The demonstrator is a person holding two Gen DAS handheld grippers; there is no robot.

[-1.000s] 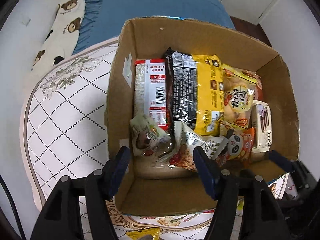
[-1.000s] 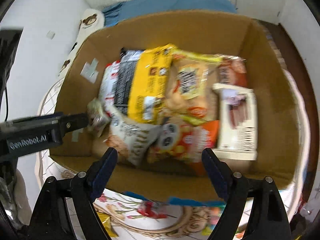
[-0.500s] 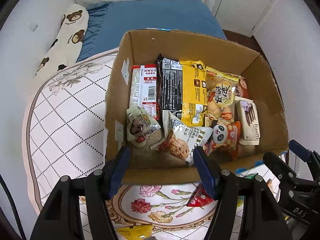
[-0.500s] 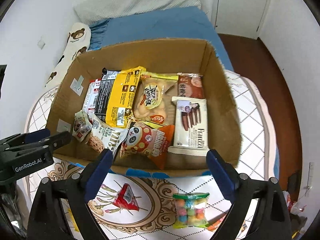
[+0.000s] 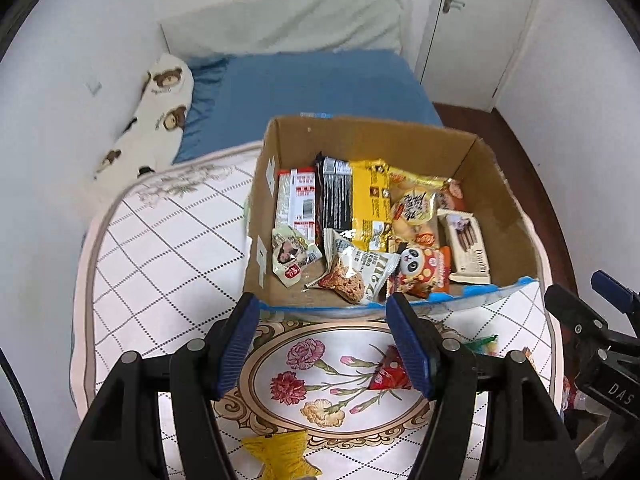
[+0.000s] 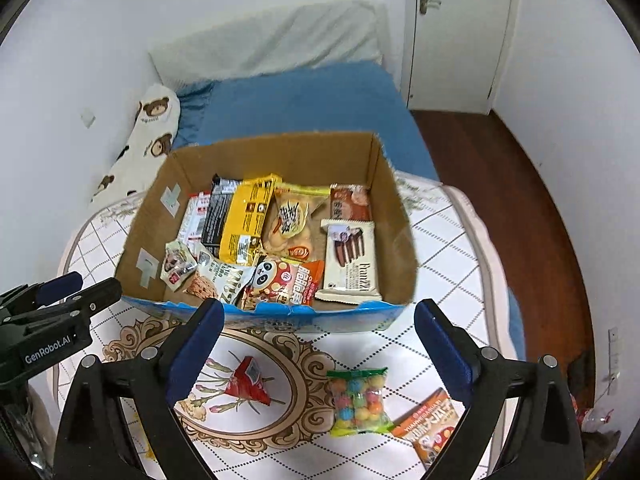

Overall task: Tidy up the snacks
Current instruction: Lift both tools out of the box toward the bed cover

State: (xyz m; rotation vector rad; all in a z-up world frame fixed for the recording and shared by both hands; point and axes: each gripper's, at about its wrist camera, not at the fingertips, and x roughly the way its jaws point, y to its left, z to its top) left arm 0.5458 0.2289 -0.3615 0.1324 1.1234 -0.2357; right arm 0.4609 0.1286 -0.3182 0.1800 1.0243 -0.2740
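Note:
A cardboard box on the patterned mat holds several snack packs. Loose snacks lie on the mat in front of it: a red triangular pack, a bag of coloured candy balls, an orange pack and a yellow wrapper. My left gripper is open and empty, above the mat just in front of the box. My right gripper is open and empty, above the red pack and the candy bag.
The white quilted mat lies on a bed with a blue sheet. A bear-print pillow lies along the left wall. A white door and brown floor are at the right.
Both grippers have pulled back and up from over the box, both still open. The mat and the loose snacks in front of the box have come into view.

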